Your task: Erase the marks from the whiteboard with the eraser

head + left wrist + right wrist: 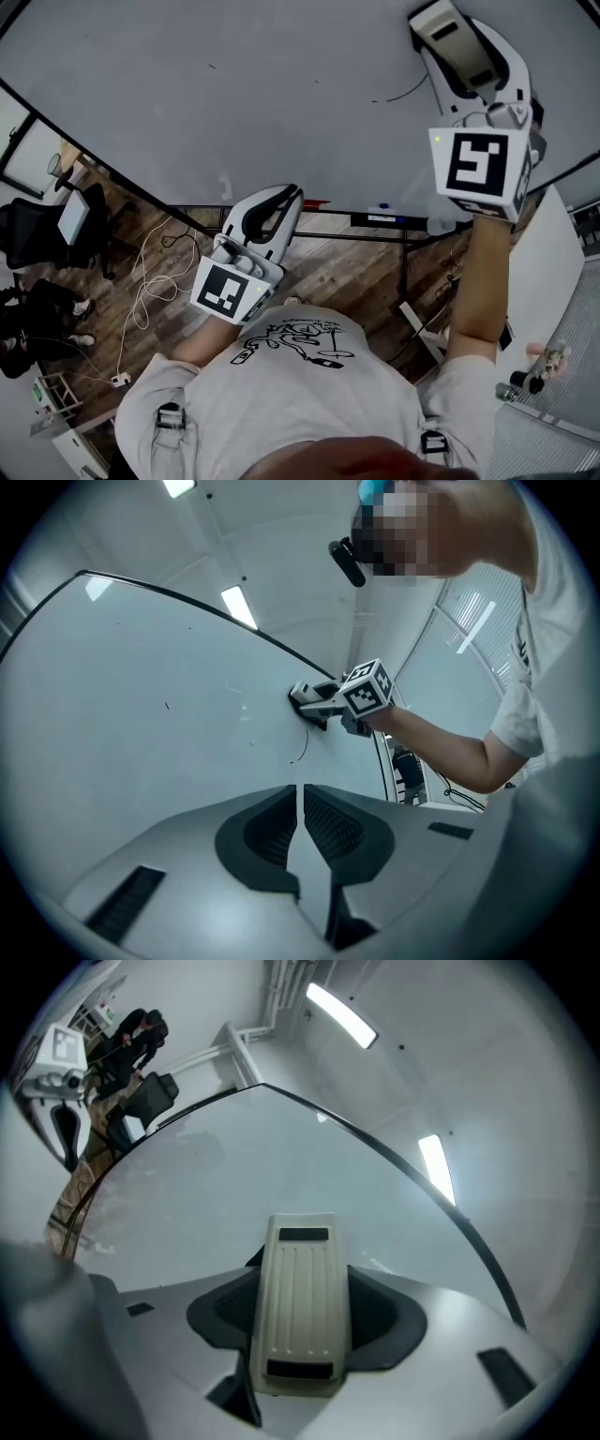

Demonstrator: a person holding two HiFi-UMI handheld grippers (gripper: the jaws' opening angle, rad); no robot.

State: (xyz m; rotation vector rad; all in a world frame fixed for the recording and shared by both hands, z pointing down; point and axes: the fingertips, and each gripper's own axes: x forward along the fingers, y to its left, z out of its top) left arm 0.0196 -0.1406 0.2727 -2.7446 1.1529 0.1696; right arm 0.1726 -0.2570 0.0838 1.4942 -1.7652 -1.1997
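The right gripper point(466, 54) is clamped on the beige eraser point(300, 1307), pressed to the whiteboard point(234, 94) just beside a thin curved mark point(403, 94) — the left gripper point(301, 822), jaws together and empty, hangs lower, near the board's bottom edge.

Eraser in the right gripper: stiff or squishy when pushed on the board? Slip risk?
The eraser looks like a ribbed hard-plastic shell, so probably stiff and light. The right gripper clamps its narrow sides, so it might pivot under hard pressure against the whiteboard.

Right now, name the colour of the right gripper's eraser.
The ribbed plastic eraser is cream-white with black end patches; right gripper view shows it best.
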